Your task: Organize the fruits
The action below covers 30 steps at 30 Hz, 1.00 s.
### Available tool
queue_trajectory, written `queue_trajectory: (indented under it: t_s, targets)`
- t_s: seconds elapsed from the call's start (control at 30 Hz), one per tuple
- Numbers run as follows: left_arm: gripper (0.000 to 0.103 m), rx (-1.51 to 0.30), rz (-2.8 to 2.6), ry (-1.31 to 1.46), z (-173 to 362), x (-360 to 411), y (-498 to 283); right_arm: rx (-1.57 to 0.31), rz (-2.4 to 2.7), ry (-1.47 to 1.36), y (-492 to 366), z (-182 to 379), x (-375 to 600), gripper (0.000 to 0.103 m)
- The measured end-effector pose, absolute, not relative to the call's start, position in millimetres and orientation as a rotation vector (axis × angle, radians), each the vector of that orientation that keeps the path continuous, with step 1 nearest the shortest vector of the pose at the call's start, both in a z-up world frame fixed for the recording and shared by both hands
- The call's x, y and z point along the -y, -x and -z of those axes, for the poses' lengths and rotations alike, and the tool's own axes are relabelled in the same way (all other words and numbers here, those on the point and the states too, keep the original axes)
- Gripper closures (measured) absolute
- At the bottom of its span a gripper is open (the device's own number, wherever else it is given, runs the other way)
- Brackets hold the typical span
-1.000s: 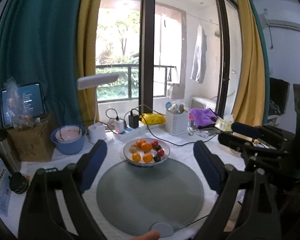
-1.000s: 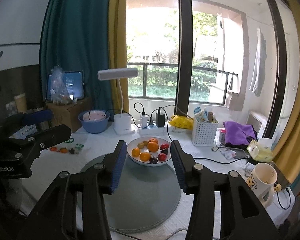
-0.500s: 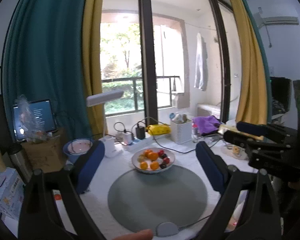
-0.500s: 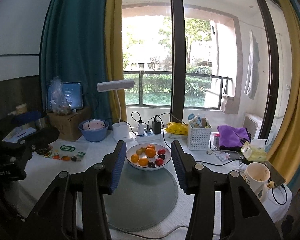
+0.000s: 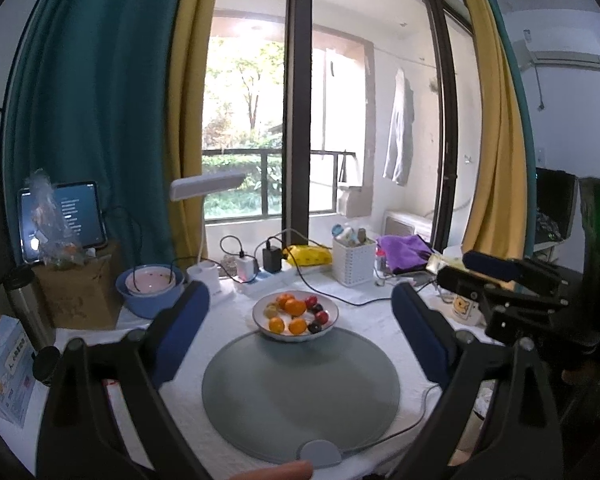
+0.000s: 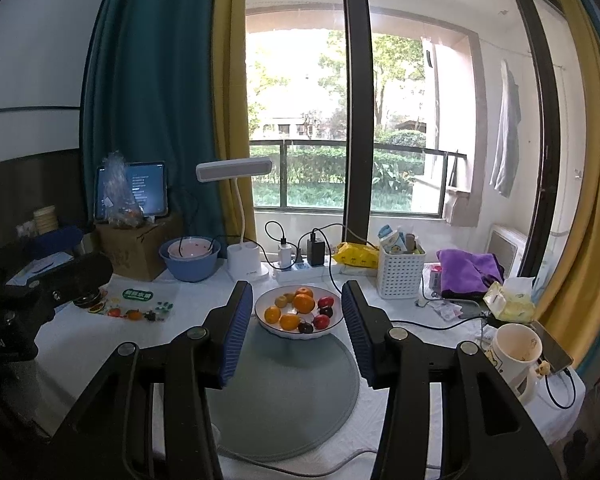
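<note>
Both grippers are pointing slightly downward over the round grey mat (image 5: 300,392). The left gripper (image 5: 300,332) is standing wide apart and empty, the right gripper (image 6: 298,332) partly spread and empty. The white bowl of fruits (image 6: 299,312) is sitting mid-frame on the mat's far edge.

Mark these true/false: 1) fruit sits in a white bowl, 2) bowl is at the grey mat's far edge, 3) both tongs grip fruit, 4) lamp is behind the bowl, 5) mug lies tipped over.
1. The fruit is in the shallow white ceramic bowl. True.
2. The bowl sits at the far edge of the round grey mat. True.
3. Both tongs grip fruit. False: left tongs and right tongs are open and empty.
4. The white desk lamp stands behind the bowl. True.
5. The cream cartoon mug lies tipped over. False: it stands upright.
</note>
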<state>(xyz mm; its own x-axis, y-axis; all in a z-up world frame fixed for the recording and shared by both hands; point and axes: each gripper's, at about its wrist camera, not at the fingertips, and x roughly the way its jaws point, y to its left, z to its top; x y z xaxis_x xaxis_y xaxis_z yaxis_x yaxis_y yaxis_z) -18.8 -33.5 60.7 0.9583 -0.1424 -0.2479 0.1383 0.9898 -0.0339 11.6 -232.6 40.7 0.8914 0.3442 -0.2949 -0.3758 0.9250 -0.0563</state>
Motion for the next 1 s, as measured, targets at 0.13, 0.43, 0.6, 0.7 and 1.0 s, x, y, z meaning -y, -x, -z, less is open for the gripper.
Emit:
queue_trajectory:
  t_s: [0.13,0.43,0.6,0.7,1.0]
  targets:
    - [0.01,-0.244,0.135,0.032,-62.4,30.1,20.6,-0.289,-0.376,0.117,-10.1,-40.1,231.2,0.054]
    - [0.01,-0.248,0.129,0.042,-62.3,26.0,19.6,-0.292,-0.377,0.129,-8.8,-40.2,228.0,0.054]
    - [0.01,-0.252,0.129,0.047,-61.5,24.5,20.5,-0.291,-0.382,0.132,-8.4,-40.7,228.7,0.054]
    - [0.01,-0.254,0.132,0.043,-61.5,26.0,20.8,-0.293,-0.38,0.131,-9.3,-41.3,229.3,0.054]
    - [0.01,-0.257,0.135,0.037,-62.2,28.6,21.5,-0.292,-0.377,0.125,-9.7,-40.8,230.9,0.054]
